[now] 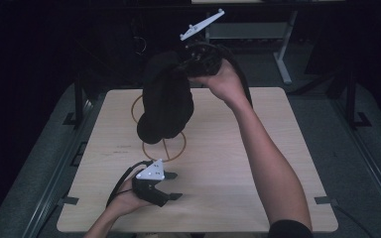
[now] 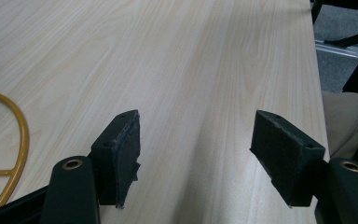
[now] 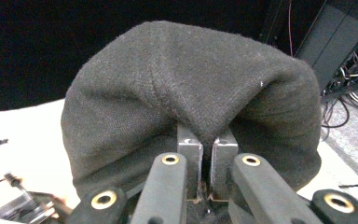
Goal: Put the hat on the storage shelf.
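Above the far half of the table (image 1: 278, 198), in the high view, the right gripper (image 1: 191, 67) is holding a black knit hat (image 1: 166, 101) up in the air, its fingers pinching the fabric near the top while the rest is hanging down over a yellow ring stand (image 1: 171, 151) that is lying flat on the wood. The right hand (image 1: 225, 79) is wrapping around the gripper body, with the forearm reaching in from the lower right. Near the front edge, the left gripper (image 1: 173, 186) is resting low just over the table in the left hand (image 1: 129, 198), its fingers standing apart with nothing between them, well apart from the hat. Turning to the left gripper view, the two padded fingers (image 2: 121, 158) are spreading wide over bare light wood, gripping nothing, and a curve of the yellow ring stand (image 2: 21, 140) is showing at the left edge. Turning to the right gripper view, the fingers (image 3: 189, 158) are pressing together on a fold of the black knit hat (image 3: 191, 88), which is bulging up and around them against a dark background, with the table (image 3: 23, 135) lying below at the left.
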{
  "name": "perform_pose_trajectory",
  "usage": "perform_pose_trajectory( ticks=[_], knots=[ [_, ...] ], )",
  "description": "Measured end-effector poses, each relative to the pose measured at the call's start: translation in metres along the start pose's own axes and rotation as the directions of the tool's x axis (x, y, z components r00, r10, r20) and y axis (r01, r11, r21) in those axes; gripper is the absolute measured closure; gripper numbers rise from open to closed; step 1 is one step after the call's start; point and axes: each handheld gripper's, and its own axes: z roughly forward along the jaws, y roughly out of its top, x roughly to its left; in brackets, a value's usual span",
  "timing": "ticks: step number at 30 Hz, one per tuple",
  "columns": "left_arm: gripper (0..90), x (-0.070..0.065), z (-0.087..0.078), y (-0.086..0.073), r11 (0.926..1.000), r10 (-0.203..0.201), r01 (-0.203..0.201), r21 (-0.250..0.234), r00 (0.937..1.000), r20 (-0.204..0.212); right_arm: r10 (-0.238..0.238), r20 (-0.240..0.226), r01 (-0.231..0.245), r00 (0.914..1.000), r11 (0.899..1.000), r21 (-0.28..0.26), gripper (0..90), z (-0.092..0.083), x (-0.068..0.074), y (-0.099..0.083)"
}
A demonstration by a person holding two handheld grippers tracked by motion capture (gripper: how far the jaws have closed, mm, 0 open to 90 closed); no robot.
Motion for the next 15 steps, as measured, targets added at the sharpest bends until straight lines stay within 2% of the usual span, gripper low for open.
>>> perform_pose_trajectory(
  ticks=[2,5,7,8,12,15],
  knots=[
    [32.5,0.000,-0.001,0.000,1.0000,-0.001,0.001,-0.002,1.0000,0.002,0.002,-0.007,-0.002,1.0000,0.999,0.035,86.2,0.009,0.000,0.007],
    [32.4,0.000,-0.001,0.001,1.0000,0.000,0.000,-0.003,1.0000,0.005,-0.009,-0.003,0.010,1.0000,0.998,0.059,85.8,0.018,-0.001,0.016],
    [32.4,0.000,0.000,0.001,1.0000,0.003,-0.003,-0.001,1.0000,0.008,-0.013,-0.016,0.014,0.9998,0.998,0.068,85.7,0.028,-0.003,0.024],
    [32.4,0.000,0.000,0.001,1.0000,0.005,-0.005,0.001,1.0000,0.008,-0.013,-0.016,0.014,0.9998,0.998,0.068,85.7,0.028,-0.003,0.024],
    [32.3,0.004,0.000,-0.001,1.0000,0.003,-0.003,0.007,1.0000,0.003,-0.011,-0.033,0.015,0.9994,0.995,0.101,85.8,0.046,-0.004,0.030],
    [32.4,0.003,0.000,-0.001,1.0000,0.008,-0.007,-0.003,1.0000,0.005,-0.030,-0.042,0.034,0.9987,0.993,0.112,85.1,0.060,-0.008,0.032]
  ],
)
